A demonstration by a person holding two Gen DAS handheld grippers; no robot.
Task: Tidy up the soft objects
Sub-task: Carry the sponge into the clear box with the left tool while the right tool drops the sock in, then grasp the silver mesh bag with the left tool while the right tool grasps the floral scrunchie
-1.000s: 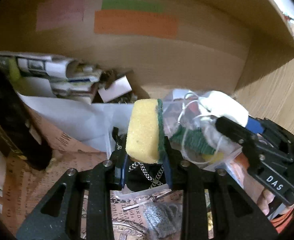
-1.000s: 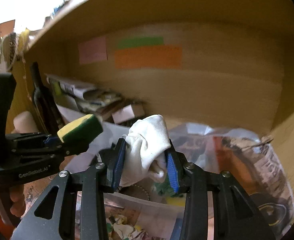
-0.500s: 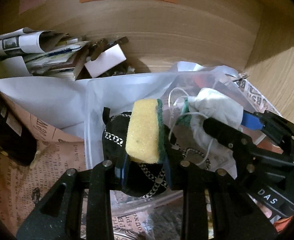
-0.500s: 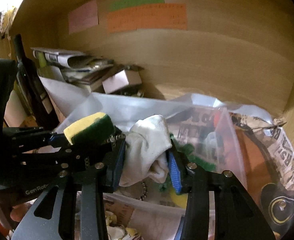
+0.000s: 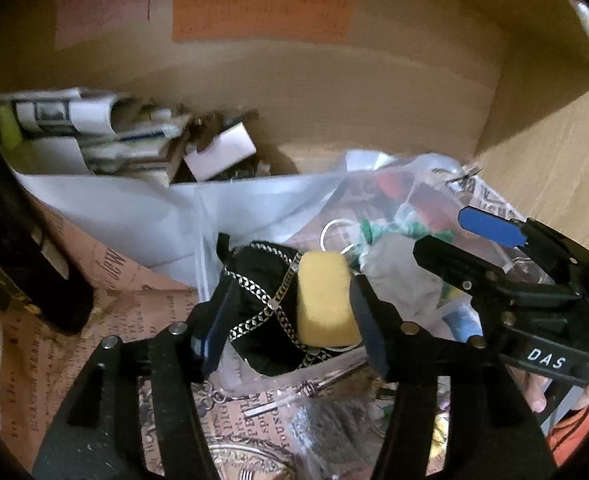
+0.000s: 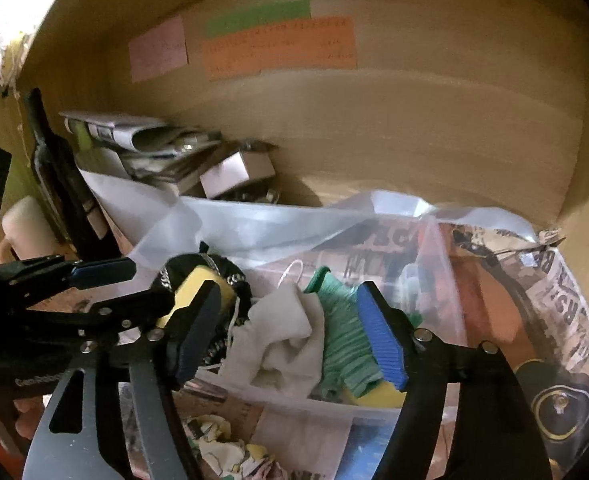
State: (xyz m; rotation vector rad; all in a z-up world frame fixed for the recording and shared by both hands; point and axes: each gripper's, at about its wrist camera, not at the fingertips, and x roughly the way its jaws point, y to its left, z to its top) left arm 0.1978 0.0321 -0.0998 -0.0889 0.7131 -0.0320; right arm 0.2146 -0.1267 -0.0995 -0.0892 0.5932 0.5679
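We are seeing the yellow sponge (image 5: 324, 300) sitting upright-ish at frame centre of the left wrist view, porous yellow face toward us, resting against a black pouch (image 5: 262, 280) laced with silver chain inside the clear plastic bin (image 6: 294, 398). The left gripper (image 5: 290, 312) is standing spread wide around it: the sponge is lying close beside the right-hand finger and well apart from the left-hand one, so nothing is being squeezed. In the right wrist view the white cloth (image 6: 278, 340) is lying crumpled at lower centre, just beside a green knitted piece (image 6: 342, 344) with a yellow edge showing under it. The right gripper (image 6: 290, 344) is likewise gaping, its blue pads (image 6: 382, 344) apart, with cloth and green piece both lying loose between the fingers. Both tools are crowding the same bin, the left one crossing the lower left of the right wrist view. The bin's near wall is running across the lower frame; a clear bag (image 6: 254, 224) is rising behind it. The wooden back panel (image 6: 414, 120) with coloured notes (image 6: 278, 44) is closing the top, and folded papers (image 6: 134, 136) are filling the upper left.
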